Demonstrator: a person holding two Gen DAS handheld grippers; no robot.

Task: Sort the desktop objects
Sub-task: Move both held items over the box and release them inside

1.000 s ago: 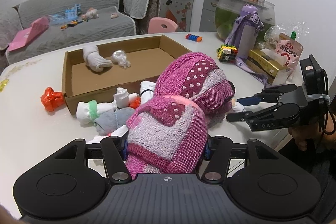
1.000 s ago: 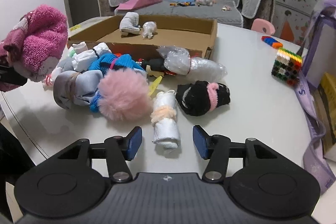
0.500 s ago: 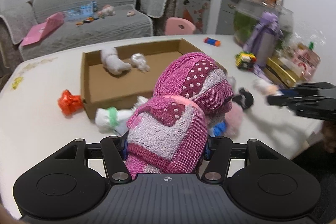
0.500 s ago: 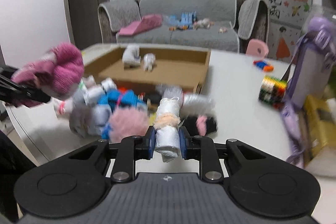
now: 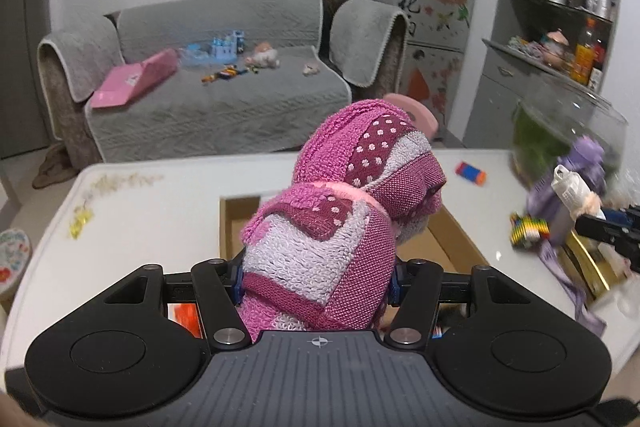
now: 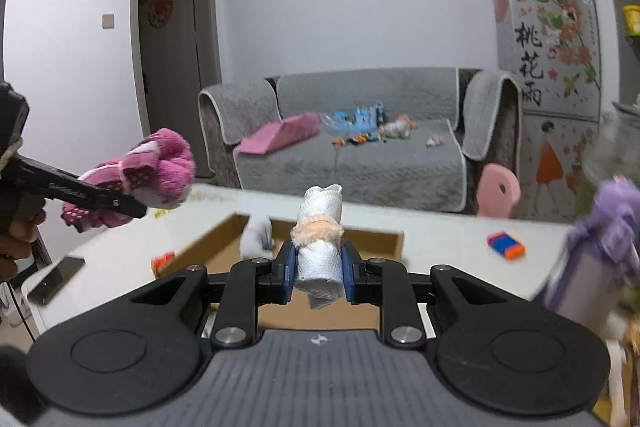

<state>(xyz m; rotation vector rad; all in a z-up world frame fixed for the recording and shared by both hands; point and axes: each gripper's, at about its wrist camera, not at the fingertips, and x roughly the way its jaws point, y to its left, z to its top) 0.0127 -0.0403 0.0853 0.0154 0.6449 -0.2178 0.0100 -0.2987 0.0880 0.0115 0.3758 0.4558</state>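
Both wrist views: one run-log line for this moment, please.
left gripper: shut on pink knitted sock bundle | right gripper: shut on white rolled sock | both above brown cardboard box

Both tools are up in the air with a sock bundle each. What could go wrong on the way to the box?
1. The pink sock bundle bulges well past the left tool and blocks its camera's view of the cardboard box, so the drop may be misjudged.
2. The white sock roll is pinched low in the right tool; it might tip or slip out.
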